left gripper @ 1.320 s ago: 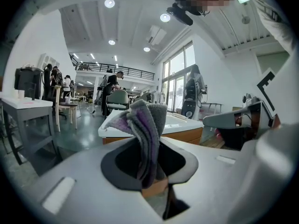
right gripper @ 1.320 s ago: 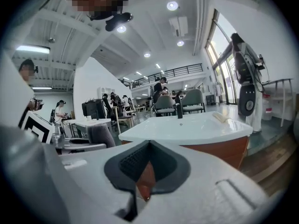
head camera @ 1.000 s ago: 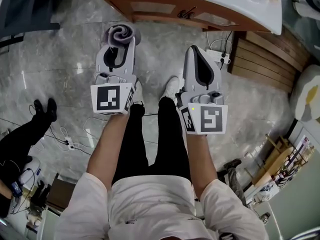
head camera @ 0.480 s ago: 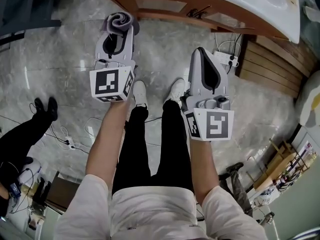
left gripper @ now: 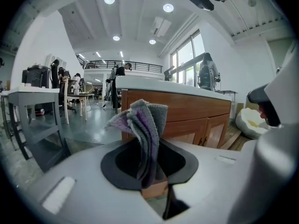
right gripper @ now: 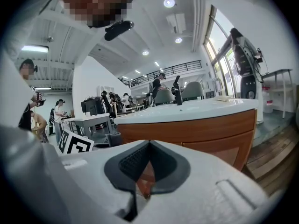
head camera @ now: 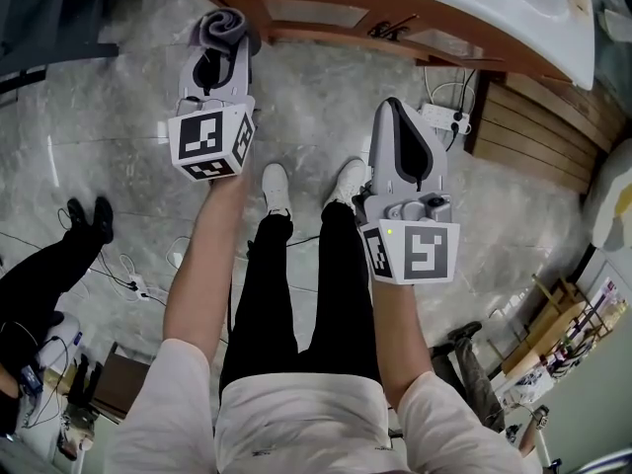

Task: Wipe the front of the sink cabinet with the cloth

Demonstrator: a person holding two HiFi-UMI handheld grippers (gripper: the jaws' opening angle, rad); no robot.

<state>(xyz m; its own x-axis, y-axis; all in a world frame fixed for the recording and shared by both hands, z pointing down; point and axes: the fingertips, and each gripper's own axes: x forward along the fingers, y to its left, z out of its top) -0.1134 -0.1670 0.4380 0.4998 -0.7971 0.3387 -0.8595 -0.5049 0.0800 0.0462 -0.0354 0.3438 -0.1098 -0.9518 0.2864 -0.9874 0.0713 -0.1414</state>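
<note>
Your left claw [head camera: 219,55] grips the bunched cloth [head camera: 219,26], with the sink cabinet [head camera: 316,13] ahead of it. Your right claw [head camera: 393,107] is closed and empty.

The bunched grey-and-purple cloth [left gripper: 142,129] is sticking up, pinched in the left gripper [head camera: 219,49], near the brown wooden sink cabinet front [head camera: 326,16] at the far side.

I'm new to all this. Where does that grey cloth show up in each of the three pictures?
Head view: the cloth is top left, pinched at the tip of the left gripper.
Left gripper view: dead centre, standing up between the shut jaws.
Right gripper view: probably the small grey roll left of centre.
Shared landmark: the wooden sink cabinet front.
</note>
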